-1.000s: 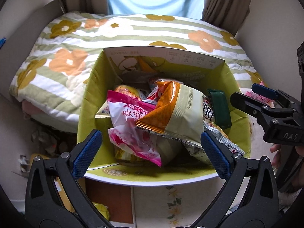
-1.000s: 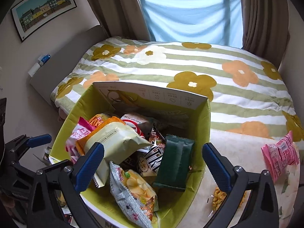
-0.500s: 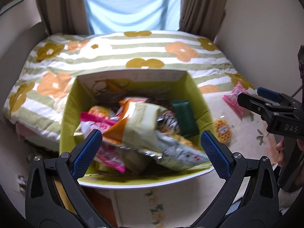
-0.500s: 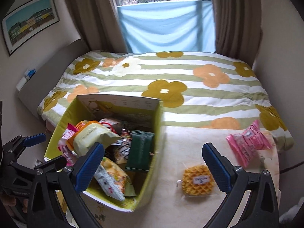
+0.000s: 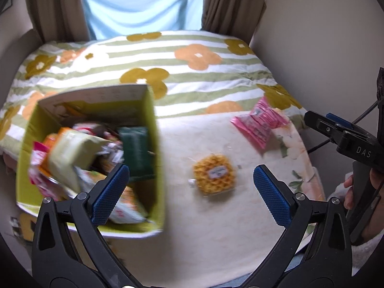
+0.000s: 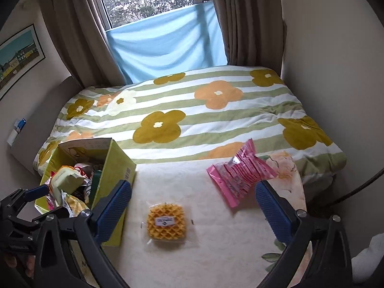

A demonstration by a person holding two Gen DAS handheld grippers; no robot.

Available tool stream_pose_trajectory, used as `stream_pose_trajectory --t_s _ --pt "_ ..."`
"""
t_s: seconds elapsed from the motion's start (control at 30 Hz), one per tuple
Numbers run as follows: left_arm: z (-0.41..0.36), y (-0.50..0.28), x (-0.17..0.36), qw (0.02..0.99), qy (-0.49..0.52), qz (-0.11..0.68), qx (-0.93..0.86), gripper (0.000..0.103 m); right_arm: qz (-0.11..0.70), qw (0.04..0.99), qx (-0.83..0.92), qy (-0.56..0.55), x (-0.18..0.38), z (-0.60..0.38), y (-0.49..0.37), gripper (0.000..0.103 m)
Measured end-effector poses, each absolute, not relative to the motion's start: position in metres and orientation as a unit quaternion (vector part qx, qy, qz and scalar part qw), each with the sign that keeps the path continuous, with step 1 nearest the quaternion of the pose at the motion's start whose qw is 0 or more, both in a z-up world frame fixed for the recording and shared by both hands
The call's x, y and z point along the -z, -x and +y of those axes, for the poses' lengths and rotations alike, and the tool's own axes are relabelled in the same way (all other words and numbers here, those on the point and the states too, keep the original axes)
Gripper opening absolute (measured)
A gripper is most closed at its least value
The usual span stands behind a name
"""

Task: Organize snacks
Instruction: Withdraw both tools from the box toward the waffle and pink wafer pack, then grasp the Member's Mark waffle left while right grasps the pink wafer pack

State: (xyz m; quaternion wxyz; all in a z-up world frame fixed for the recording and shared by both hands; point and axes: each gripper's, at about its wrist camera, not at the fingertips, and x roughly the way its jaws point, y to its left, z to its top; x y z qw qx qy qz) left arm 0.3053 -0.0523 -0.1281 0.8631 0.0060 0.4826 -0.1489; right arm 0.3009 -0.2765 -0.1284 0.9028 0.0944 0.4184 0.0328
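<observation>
A yellow-green cardboard box [image 5: 157, 168] [image 6: 115, 168] full of snack packets stands at the left of a cream table cover. A wrapped round waffle [image 5: 214, 177] [image 6: 166, 221] lies on the cover to the right of the box. A pink snack packet [image 5: 258, 126] [image 6: 236, 176] lies further right and back. My left gripper [image 5: 192, 193] is open and empty, above the gap between box and waffle. My right gripper [image 6: 194, 212] is open and empty, above the waffle. The right gripper shows at the right edge of the left wrist view [image 5: 336, 132].
A bed with a green-striped flowered quilt [image 6: 192, 120] lies behind the table cover. Brown curtains and a blue cloth [image 6: 168, 45] hang at the window. A wall stands close on the right. A cable [image 6: 355, 187] runs at the right of the table.
Both views have swung to the right, away from the box, so the waffle and pink packet now sit near the middle. Both grippers stay open and empty.
</observation>
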Motion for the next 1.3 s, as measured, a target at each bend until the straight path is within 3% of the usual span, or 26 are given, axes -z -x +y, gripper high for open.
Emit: stream_pose_trajectory --t_s 0.3,0.73,1.3 --pt "-0.125 -0.307 0.189 0.843 0.044 0.53 0.079 0.103 0.451 0.885 -0.069 -0.092 0.167 -0.343 -0.322 0.103" --pt "-0.145 -0.34 0.299 0.81 0.059 0.584 0.009 0.102 0.505 0.837 -0.107 -0.182 0.27 -0.367 -0.355 0.103" --pt "-0.15 -0.362 0.328 0.821 0.006 0.571 -0.014 0.103 0.497 0.835 -0.107 -0.21 0.303 -0.364 -0.39 0.103"
